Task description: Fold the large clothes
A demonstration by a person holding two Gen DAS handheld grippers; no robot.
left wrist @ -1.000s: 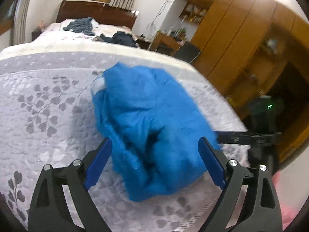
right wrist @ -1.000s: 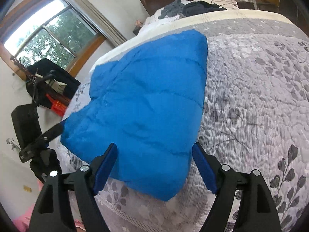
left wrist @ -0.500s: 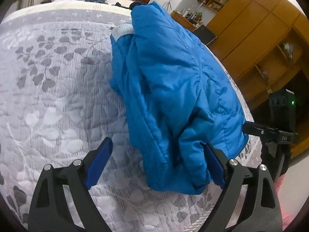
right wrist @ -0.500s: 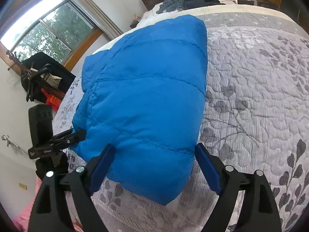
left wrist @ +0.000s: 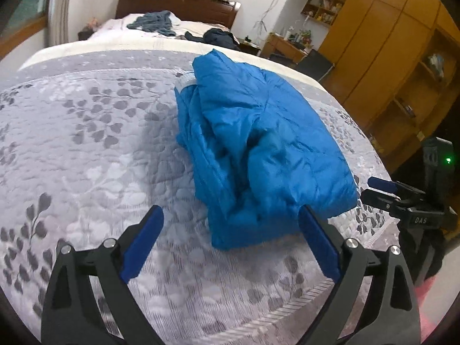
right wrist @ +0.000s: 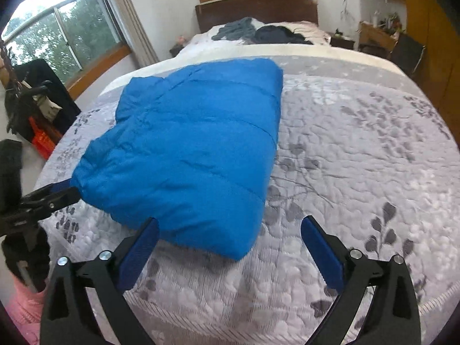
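Observation:
A blue puffy jacket (left wrist: 258,149) lies folded into a thick bundle on the grey leaf-patterned quilt (left wrist: 86,149). In the right wrist view the blue puffy jacket (right wrist: 195,155) shows a smooth quilted top, while the left wrist view shows its crumpled layered edge. My left gripper (left wrist: 230,230) is open just short of the jacket's near end, holding nothing. My right gripper (right wrist: 230,227) is open too, at the jacket's near corner, with nothing between its pads. Each gripper shows side-on in the other's view: the right gripper (left wrist: 382,188) and the left gripper (right wrist: 54,194), both beside the jacket.
Dark clothes (right wrist: 258,33) lie heaped at the far end of the bed below a wooden headboard (right wrist: 258,10). Wooden wardrobes (left wrist: 388,43) and a desk (left wrist: 284,44) stand to the right. A black bag and red crate (right wrist: 40,141) sit on the floor by the window.
Both grippers have drawn back from the jacket, which sat between the open fingers before. The jacket now lies ahead of the fingertips on the quilt.

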